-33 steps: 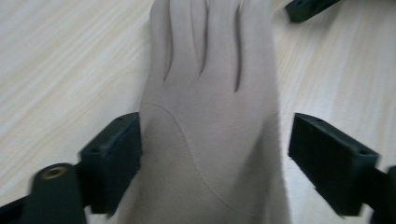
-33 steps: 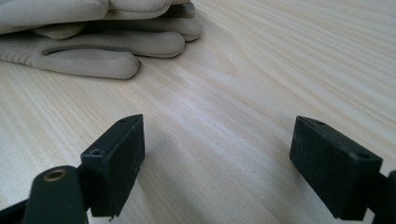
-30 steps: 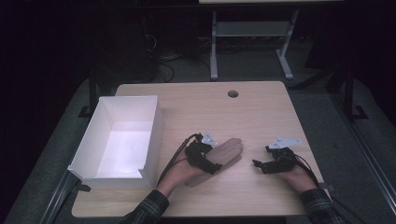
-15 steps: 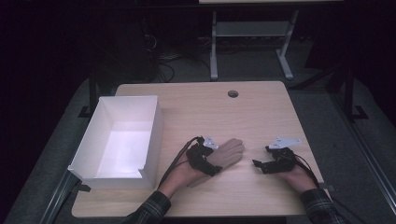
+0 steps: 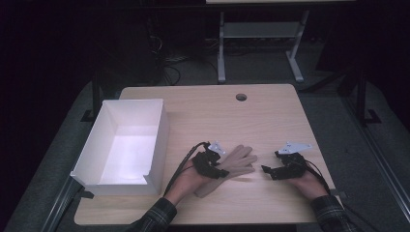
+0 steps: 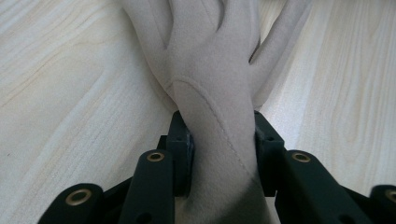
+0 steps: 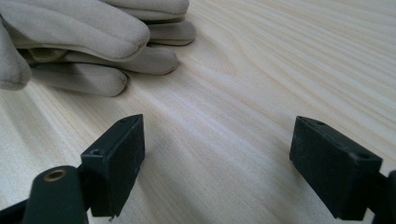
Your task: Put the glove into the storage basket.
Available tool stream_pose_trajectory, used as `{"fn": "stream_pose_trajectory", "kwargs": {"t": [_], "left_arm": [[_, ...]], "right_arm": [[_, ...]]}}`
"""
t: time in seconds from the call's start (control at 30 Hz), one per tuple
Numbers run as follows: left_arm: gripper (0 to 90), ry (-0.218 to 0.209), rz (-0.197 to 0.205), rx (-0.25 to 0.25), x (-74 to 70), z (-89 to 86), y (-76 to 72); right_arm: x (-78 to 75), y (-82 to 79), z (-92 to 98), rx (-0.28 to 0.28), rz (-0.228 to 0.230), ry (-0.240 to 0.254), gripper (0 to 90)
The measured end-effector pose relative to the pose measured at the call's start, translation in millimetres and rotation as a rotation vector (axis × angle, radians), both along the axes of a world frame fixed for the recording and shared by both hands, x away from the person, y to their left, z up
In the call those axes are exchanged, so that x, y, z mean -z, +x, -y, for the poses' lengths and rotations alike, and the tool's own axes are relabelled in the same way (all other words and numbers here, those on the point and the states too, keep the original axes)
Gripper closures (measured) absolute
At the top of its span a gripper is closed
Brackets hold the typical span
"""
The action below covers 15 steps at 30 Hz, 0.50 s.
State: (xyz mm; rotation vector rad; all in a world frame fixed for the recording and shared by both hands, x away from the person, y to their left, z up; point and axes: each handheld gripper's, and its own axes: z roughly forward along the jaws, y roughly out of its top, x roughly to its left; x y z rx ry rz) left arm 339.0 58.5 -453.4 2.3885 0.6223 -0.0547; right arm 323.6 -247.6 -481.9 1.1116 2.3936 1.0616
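Observation:
A beige glove lies flat on the wooden table, fingers pointing right and away. My left gripper sits over its cuff end. In the left gripper view the jaws have just been closing, and the pads now squeeze the glove into a narrow fold at the wrist. My right gripper rests on the table just right of the glove's fingertips. Its jaws stand wide apart over bare wood in the right gripper view, with the glove's fingers at the upper left.
A white open box stands at the table's left side, close to my left forearm. A round cable hole sits near the far edge. Beyond the table are a metal stand and cables on a dark floor.
The left jaws have closed inward onto the glove, bunching its cuff narrower. Both hands have stayed where they were, and the right jaws are as wide as before.

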Motion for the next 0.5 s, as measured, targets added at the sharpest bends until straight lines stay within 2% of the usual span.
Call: {"fn": "stream_pose_trajectory", "kwargs": {"t": [0.13, 0.17, 0.3, 0.4, 0.5], "left_arm": [[67.6, -0.004, -0.002, -0.001, -8.8, -3.2, 0.0], [67.6, -0.021, -0.006, -0.017, -11.6, -3.0, -1.1], [67.6, -0.036, -0.009, -0.045, -26.7, -7.0, -0.7], [67.5, -0.052, -0.008, -0.067, -41.2, -10.3, -0.1], [67.5, -0.057, 0.009, -0.083, -59.6, -13.5, -0.5]], "right_arm": [[0.1, 0.0, -0.2, 0.000, 0.001, 0.002, 17.4], [0.3, 0.1, 0.0, -0.004, 0.002, -0.001, 17.1], [0.3, -0.2, -0.5, -0.003, 0.001, 0.001, 16.8], [0.2, -0.3, -0.6, -0.002, 0.000, 0.001, 16.8], [0.2, -0.3, -0.6, -0.002, 0.000, 0.001, 16.8]]}}
